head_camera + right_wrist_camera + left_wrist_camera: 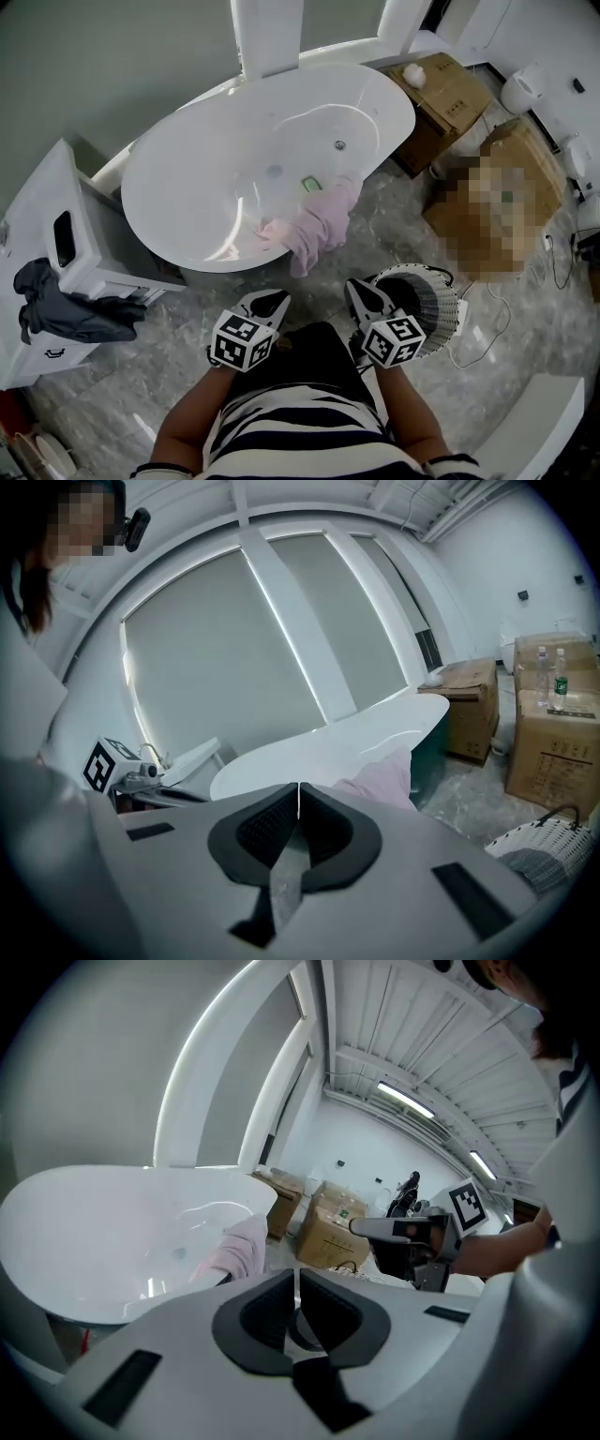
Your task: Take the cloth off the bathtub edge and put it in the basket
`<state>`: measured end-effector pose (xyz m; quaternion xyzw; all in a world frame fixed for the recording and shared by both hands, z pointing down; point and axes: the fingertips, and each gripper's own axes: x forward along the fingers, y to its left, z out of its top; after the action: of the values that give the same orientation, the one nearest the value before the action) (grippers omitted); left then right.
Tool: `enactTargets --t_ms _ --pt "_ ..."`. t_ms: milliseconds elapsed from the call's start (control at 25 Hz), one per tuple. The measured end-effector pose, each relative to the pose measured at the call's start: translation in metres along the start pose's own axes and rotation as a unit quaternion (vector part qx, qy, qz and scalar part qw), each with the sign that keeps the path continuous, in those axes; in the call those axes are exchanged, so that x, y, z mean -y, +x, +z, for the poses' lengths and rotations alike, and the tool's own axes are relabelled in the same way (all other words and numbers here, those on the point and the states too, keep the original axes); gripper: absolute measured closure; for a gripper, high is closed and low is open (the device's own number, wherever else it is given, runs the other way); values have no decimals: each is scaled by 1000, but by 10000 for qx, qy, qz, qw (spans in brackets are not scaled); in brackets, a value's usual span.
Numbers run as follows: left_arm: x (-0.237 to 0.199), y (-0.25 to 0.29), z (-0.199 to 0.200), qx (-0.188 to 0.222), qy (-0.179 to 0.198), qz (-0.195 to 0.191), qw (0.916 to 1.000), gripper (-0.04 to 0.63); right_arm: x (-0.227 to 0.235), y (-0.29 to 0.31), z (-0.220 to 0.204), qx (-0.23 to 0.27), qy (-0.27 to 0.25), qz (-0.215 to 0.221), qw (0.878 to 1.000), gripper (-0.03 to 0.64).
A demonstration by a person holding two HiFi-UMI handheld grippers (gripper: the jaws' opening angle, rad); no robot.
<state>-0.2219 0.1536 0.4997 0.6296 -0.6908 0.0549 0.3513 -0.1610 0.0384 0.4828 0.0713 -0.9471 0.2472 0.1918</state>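
A pink cloth point(319, 225) hangs over the near rim of the white oval bathtub point(187, 187), its end trailing down the outside. My left gripper point(272, 302) and right gripper point(366, 292) are side by side above the floor, short of the tub and apart from the cloth. Both have their jaws shut with nothing between them. The white wicker basket point(433, 298) stands on the floor just right of the right gripper. The left gripper view shows the cloth point(242, 1249) beyond its shut jaws point(296, 1283). In the right gripper view the cloth point(380, 775) lies ahead of its shut jaws point(298, 799), with the basket point(544, 850) at lower right.
Cardboard boxes point(450, 89) stand on the floor right of the tub, one with bottles point(560, 686) on top. A white cabinet point(66, 234) with dark clothing point(56, 305) draped on it sits to the left. A cable point(487, 328) runs over the marble floor by the basket.
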Motion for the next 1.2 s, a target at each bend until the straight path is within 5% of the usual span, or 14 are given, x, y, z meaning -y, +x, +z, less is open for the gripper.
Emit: enactTargets --t_ms 480,560,640,1200 --pt "-42 76 30 -394 420 441 9974 565 60 82 5 -718 -447 211 9962 588" --pt "-50 92 35 -449 438 551 9965 509 73 96 5 -867 -497 279 9946 584" --pt "-57 109 38 -570 450 627 9954 439 87 110 5 -1011 -511 341 9930 520" --pt "-97 166 16 -1650 537 1133 9783 377 161 198 -7 -1667 -206 298 9853 386"
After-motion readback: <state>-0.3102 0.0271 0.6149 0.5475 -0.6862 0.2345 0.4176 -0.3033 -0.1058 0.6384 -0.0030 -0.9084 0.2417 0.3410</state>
